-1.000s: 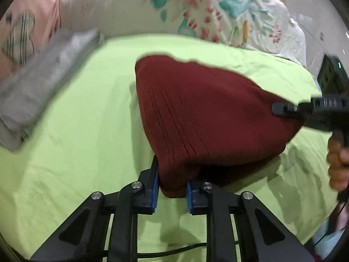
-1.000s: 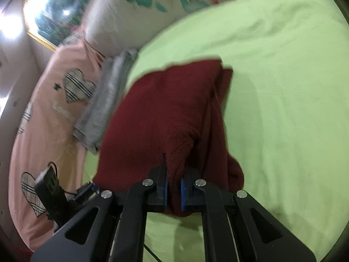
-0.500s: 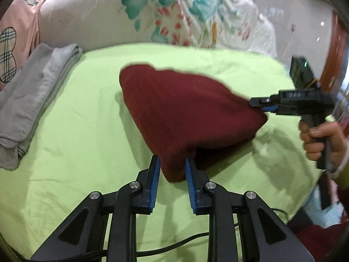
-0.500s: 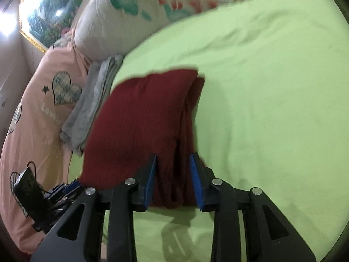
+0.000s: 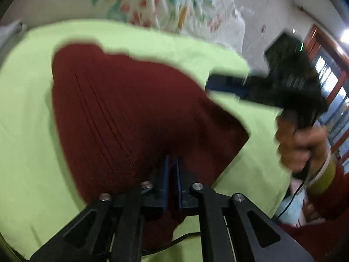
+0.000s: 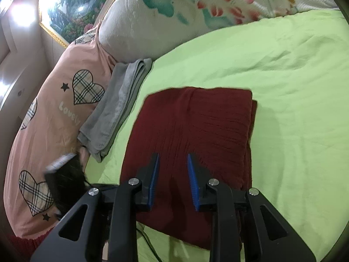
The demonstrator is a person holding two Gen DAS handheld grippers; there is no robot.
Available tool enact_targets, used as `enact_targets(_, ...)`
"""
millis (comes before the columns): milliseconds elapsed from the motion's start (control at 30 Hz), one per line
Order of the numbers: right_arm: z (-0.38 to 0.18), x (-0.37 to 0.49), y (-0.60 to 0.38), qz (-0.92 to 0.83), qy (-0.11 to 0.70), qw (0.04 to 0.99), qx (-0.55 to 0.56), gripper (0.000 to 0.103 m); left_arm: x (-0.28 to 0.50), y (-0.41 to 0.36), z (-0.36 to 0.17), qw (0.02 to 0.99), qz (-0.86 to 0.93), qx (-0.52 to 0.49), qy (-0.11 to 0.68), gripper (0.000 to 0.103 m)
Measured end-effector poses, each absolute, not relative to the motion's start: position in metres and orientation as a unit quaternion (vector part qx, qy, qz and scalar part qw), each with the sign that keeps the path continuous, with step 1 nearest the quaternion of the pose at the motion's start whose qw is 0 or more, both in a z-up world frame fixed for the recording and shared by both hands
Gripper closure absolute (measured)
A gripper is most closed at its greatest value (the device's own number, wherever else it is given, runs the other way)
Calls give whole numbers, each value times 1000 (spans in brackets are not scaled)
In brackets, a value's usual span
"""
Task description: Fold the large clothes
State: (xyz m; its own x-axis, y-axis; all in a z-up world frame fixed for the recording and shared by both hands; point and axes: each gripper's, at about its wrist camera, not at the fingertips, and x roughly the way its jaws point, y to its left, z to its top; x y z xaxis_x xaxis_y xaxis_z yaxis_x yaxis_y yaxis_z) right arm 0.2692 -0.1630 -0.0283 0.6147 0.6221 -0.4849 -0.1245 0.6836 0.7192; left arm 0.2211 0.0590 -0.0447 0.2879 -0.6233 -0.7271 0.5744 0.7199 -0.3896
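Green bed (image 6: 283,69) carries folded maroon sweater (image 6: 192,126), grey towel (image 6: 117,107), 2 pillows.

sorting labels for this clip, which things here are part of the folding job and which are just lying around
Job: dark red garment, left gripper, right gripper.
Lying about: grey folded cloth, pink heart pillow, floral pillow.

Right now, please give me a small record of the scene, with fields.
surface: green sheet
garment: dark red sweater, folded, flat on the sheet
left hand-held gripper: shut, over the sweater's near edge
right hand-held gripper: closing, nothing between the pads, above the sweater
beside: folded grey cloth, against the pink pillow
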Motion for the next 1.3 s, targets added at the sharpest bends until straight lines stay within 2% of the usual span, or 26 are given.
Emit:
enact_targets(133,-44,276,-163,216,395,831,326,76,227,63,-54,801,-372,-66,464,103)
enact_targets(233,-60,288,-166,189,405,833,327,79,227,53,-56,806,-365,-54,463,103)
enact_targets(300,-75,296,-171,159,417,833,328,100,223,48,-57,809,-360,-43,462,103)
enact_targets(333,-83,299,-175,154,419,829,338,103,224,46,-58,811,-357,-43,462,103)
enact_targets(400,-93,302,-182,157,414,819,365,103,225,45,-59,813,-354,-45,461,103)
enact_targets(633,-80,297,-179,151,412,827,352,103,206,57,-40,817,-344,-68,458,102)
enact_targets(700,-73,291,-182,149,407,829,352,103,198,67,-28,821,-346,-83,447,97)
enact_targets(767,-64,283,-185,146,397,836,349,101,192,80,-13,832,-341,-89,428,86)
enact_targets(800,-60,280,-187,146,392,838,350,101,192,84,-7,837,-336,-92,421,85)
enact_targets(967,-40,278,-185,158,372,844,352,101,211,108,10,857,-300,-132,398,85)
enact_targets(1100,-36,294,-169,172,374,845,340,100,233,103,4,855,-294,-133,405,85)
enact_targets(1300,-71,319,-163,131,425,836,323,102,244,88,-24,845,-280,-130,437,87)
